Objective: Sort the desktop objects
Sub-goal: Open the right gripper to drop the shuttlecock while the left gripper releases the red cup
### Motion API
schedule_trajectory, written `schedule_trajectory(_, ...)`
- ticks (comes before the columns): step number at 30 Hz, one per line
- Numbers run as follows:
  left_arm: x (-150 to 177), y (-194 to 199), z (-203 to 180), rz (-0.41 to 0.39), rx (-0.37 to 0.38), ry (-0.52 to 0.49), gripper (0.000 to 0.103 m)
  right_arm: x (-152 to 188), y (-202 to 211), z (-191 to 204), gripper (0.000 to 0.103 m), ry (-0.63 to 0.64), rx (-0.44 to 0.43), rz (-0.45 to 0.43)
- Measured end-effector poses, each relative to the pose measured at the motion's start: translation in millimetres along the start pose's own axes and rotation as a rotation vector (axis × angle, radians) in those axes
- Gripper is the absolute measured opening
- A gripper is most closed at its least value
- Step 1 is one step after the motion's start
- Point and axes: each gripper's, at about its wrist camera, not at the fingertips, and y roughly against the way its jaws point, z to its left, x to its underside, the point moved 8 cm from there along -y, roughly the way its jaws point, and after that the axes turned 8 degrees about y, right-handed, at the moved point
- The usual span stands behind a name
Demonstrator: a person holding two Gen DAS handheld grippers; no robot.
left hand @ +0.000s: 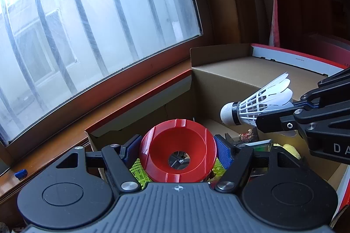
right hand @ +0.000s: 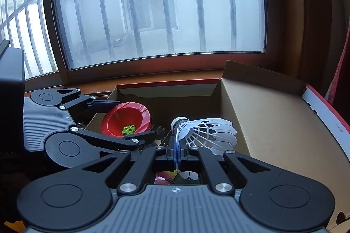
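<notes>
A: What's in the left claw [left hand: 178, 152]?

B: Its 2 blue pads are clamped on a red ashtray [left hand: 178, 151], held on edge over the cardboard box [left hand: 229, 82].

A: And the right claw [right hand: 177, 151]?

B: Pressed together on the skirt of a white shuttlecock [right hand: 203, 133], its cork tip pointing left, just right of the ashtray.

A: Anything below?

B: A yellow-green shuttlecock [left hand: 137, 171] lies in the box. The window [right hand: 157, 3] is at the far side.

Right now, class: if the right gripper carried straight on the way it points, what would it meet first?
Probably the far inner wall of the cardboard box. The right gripper, shut on the white shuttlecock, points over the box; depth is unclear.
</notes>
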Motion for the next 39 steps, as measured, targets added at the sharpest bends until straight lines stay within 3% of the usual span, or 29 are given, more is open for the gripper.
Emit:
schedule_trajectory(22, 2, 0, -8, 0.017, -0.001, -0.062, 0.071, 6, 1, -3, 0.002, -0.03, 0.036, 0.021)
schedule_trajectory(28, 2, 2, -7, 0.015, -0.013, -0.057, 0.08, 10, 0, -2, 0.01, -0.044, 0.036, 0.038)
schedule_trajectory(31, 2, 3, -6, 0.017, -0.021, -0.06, 0.084, 11, 0, -2, 0.019, -0.046, 0.041, 0.041)
schedule_trajectory(34, 3, 4, -6, 0.032, -0.031, -0.06, 0.085, 11, 1, -1, 0.035, -0.05, 0.046, 0.041)
schedule_trajectory(39, 5, 8, 1, 0.082, -0.029, -0.011, 0.094, 12, 4, -4, 0.041, -0.067, 0.058, 0.038)
